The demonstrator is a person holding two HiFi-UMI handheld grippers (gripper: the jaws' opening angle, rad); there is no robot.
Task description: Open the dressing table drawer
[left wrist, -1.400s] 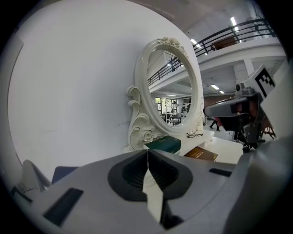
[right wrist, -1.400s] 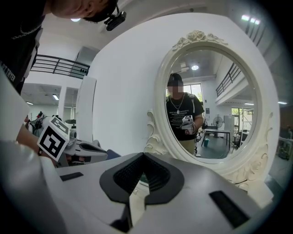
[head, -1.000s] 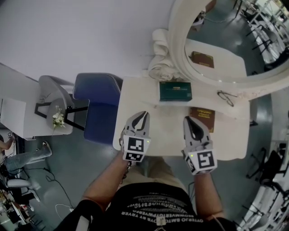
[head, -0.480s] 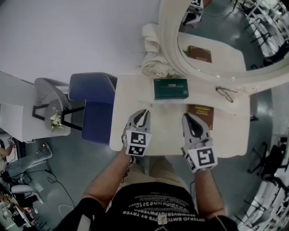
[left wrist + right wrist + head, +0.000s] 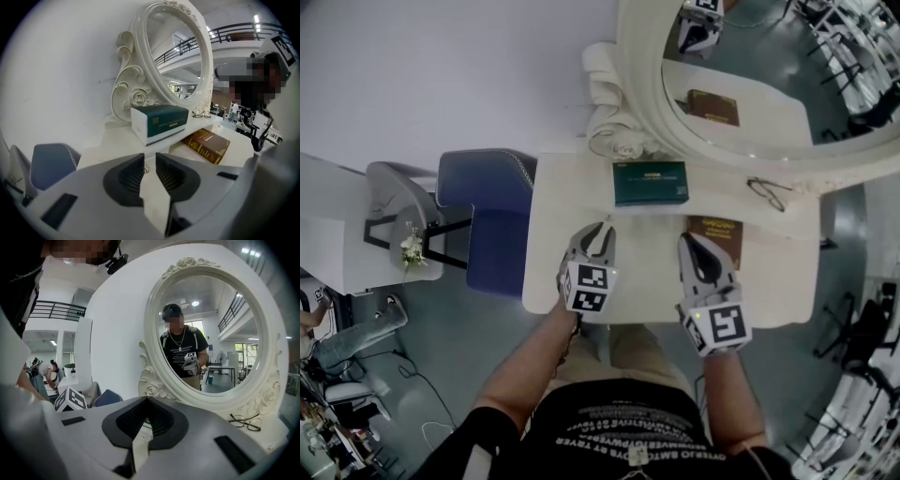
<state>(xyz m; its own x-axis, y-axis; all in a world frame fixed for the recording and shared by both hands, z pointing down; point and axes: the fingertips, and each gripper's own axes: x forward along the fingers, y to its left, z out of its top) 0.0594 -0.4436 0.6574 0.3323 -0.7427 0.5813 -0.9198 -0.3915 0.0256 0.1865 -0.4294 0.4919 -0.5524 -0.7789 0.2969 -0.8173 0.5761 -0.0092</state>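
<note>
jaws of your left gripper (image 5: 601,229) have just opened to a narrow gap, nothing between them, over the table (image 5: 773,281). your right gripper (image 5: 690,240) is closed, empty.

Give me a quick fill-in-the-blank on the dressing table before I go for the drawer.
The green box stands right in front of the oval ____.
In the head view, the eyeglasses lie to the ____ of that box.
The chair beside the table is ____.
The right gripper has its jaws ____.
Missing: mirror; right; blue; shut.
</note>
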